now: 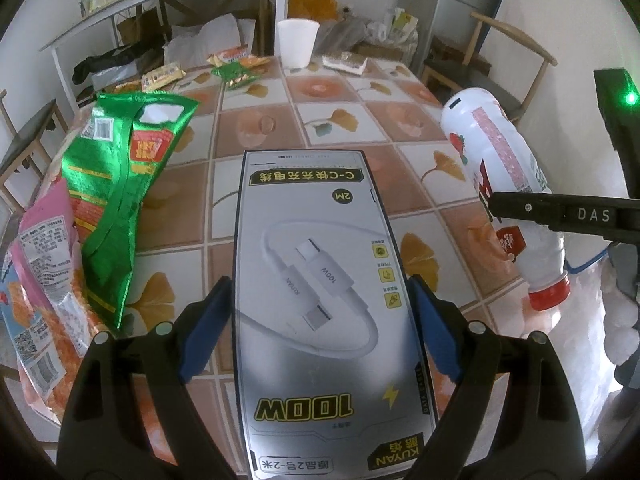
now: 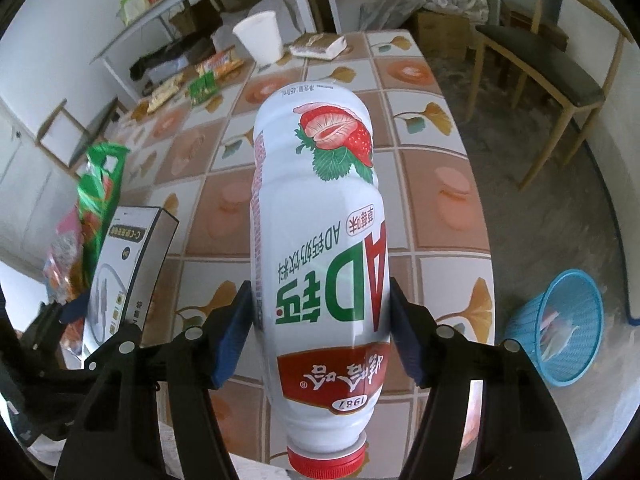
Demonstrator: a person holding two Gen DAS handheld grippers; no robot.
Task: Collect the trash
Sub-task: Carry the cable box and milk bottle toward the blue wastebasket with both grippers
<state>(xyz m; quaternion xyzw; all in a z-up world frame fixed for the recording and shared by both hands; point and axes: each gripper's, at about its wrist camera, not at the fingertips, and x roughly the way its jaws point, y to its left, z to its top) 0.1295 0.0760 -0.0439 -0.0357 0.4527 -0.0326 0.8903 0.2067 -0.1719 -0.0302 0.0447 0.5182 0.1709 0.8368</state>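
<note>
Trash on the left: a shiny green crinkly snack bag (image 1: 120, 184) and a pink printed wrapper (image 1: 44, 240) sit at the left side of the tiled table (image 1: 280, 128).
Box: a flat grey cardboard cable box (image 1: 320, 300) is up off the table.
Left gripper (image 1: 320, 328): its blue pads (image 1: 204, 332) press both long sides of the box. The fingers are spread wide because the box is wide.
Bottle: a white plastic strawberry milk bottle with a red cap (image 2: 320, 240) is up in the air, cap end toward the hand.
Right gripper (image 2: 322, 332): its fingers squeeze the bottle's middle, about half way open. I think the middle is the best spot to hold so it does not slip.
Far trash: small snack packs (image 1: 164, 74) and a white foam cup (image 1: 298, 42) wait at the far end.
Bin: a blue plastic mesh basket (image 2: 560, 328) stands on the floor past the table's right edge.
Room: the floor by the basket looks clear, so the bottle has an easy way there. A wooden chair (image 2: 548, 60) stands farther back.
</note>
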